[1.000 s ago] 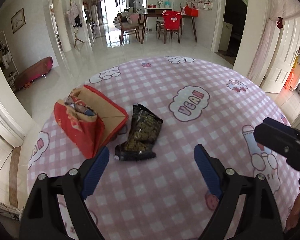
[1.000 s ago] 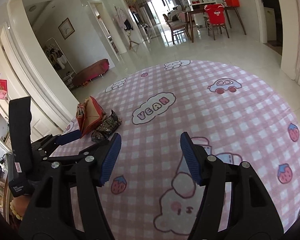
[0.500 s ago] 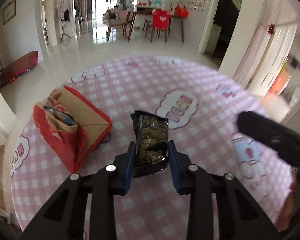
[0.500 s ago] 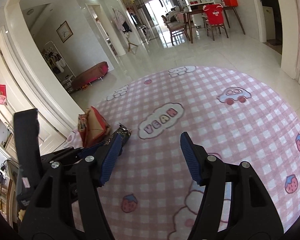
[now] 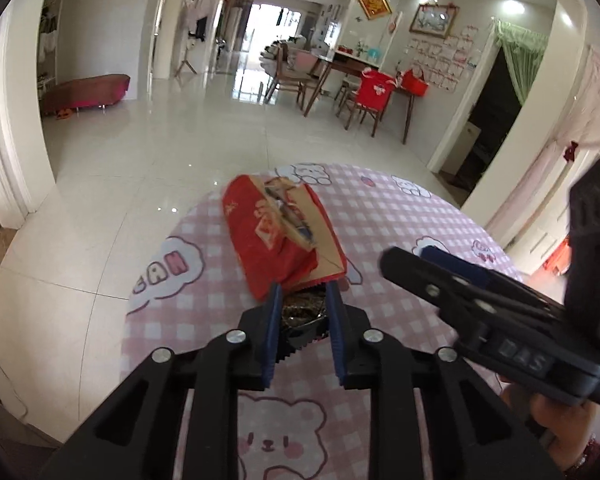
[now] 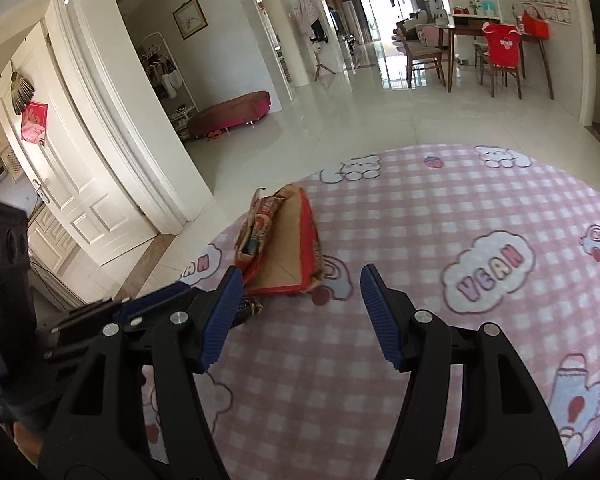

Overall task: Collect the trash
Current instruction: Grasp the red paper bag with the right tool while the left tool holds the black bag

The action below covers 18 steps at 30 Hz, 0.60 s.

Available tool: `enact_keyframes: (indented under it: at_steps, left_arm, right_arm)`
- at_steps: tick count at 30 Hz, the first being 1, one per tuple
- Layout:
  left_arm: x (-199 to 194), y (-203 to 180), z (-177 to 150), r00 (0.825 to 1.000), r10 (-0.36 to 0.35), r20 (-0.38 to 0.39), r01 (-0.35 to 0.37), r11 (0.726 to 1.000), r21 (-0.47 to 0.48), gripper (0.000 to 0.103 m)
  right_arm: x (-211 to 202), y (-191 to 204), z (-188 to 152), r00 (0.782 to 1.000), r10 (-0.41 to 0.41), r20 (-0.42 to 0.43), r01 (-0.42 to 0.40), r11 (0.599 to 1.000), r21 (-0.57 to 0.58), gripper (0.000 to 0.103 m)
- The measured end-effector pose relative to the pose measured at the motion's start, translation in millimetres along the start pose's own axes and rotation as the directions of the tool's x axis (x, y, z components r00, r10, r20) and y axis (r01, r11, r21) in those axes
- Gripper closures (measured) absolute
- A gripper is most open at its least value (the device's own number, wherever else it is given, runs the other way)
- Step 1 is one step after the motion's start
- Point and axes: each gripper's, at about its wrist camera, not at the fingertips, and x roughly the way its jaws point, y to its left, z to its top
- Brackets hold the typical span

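Only left gripper (image 5: 302, 312) view shows clamped wrapper (image 5: 302, 309)

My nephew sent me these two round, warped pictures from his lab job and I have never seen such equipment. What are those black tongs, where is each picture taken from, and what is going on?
There is no robot here. A person holds a hand-held two-finger gripper in each hand, and each carries a wide-angle camera looking along its fingers, hence the warped look.

One picture comes from the left gripper. Its blue-padded fingers are closed on a dark snack wrapper, a piece of trash. Just beyond lies a red paper bag on its side, mouth open, with something inside.

The other picture comes from the right gripper. Its fingers are spread apart and hold nothing. The same bag shows ahead of it, and the other tool enters from the left.

Everything lies on a pink checked cloth printed with bears and clouds, in a tiled room.
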Motion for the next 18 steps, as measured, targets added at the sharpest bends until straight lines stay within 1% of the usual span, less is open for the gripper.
enact_keyframes:
  at_steps: [2,5,6,7,9,11,12,13,14,15,16,17,18]
  left_arm:
    - [-4.3,3.0,-2.5,1.000,-0.017,0.013,0.017,1.000,-0.009,0.083]
    - [-12.2,7.4,-4.4,0.999,-0.014,0.044,0.015,1.000,-0.023,0.084]
    - [-13.8,7.9,-5.0,0.998,-0.016,0.052,0.018,0.999,-0.029,0.086]
    - [-17.4,9.7,-4.8,0.998,-0.014,0.067,0.017,0.999,-0.037,0.103]
    - [-24.1,14.2,-1.9,0.995,-0.021,0.093,0.027,0.998,-0.056,0.103]
    - [-24.6,17.3,-0.3,0.996,-0.004,0.093,0.010,0.998,-0.055,0.103]
    - [-21.8,19.8,0.3,0.997,-0.003,0.081,0.007,0.998,-0.060,0.103]
    - [-18.1,21.7,0.0,0.998,-0.017,0.059,0.021,0.998,-0.062,0.103]
    - [-13.5,22.4,-1.9,0.999,-0.029,0.025,0.030,0.998,-0.059,0.103]
    - [-13.3,23.1,-4.7,1.000,-0.010,0.019,0.012,0.998,-0.067,0.103]
    - [-14.4,23.0,-7.6,1.000,-0.007,0.013,0.008,0.998,-0.068,0.101]
    - [-12.4,21.9,-9.3,1.000,-0.019,-0.003,0.018,0.998,-0.063,0.098]
    - [-8.6,19.7,-12.1,0.999,-0.018,-0.038,0.015,0.998,-0.062,0.076]
  right_arm:
    - [3.9,1.7,1.0,1.000,0.010,-0.002,-0.010,1.000,0.005,0.042]
    - [8.3,3.1,0.0,1.000,0.015,-0.012,-0.015,1.000,-0.006,0.042]
    - [9.7,2.9,-0.2,1.000,0.015,-0.012,-0.015,1.000,-0.004,0.042]
    - [10.6,3.1,-0.9,1.000,0.016,-0.012,-0.016,1.000,-0.002,0.042]
    - [11.9,5.2,0.1,1.000,0.015,-0.009,-0.015,1.000,-0.003,0.042]
    - [12.9,9.3,1.6,1.000,0.014,-0.003,-0.014,1.000,-0.011,0.042]
    - [16.8,11.9,2.7,1.000,0.018,-0.009,-0.018,1.000,-0.013,0.042]
    - [19.0,13.4,2.9,1.000,0.021,-0.012,-0.021,1.000,-0.014,0.042]
    - [20.9,15.5,3.8,1.000,0.020,-0.011,-0.020,1.000,-0.018,0.042]
    - [22.0,17.4,3.7,1.000,0.017,-0.006,-0.017,1.000,-0.019,0.042]
    - [22.5,18.2,3.7,1.000,0.016,-0.004,-0.016,1.000,-0.017,0.042]
    - [22.4,18.4,3.1,1.000,0.013,-0.005,-0.013,1.000,-0.012,0.042]
    - [21.0,17.9,2.0,1.000,0.007,-0.004,-0.007,1.000,-0.010,0.042]
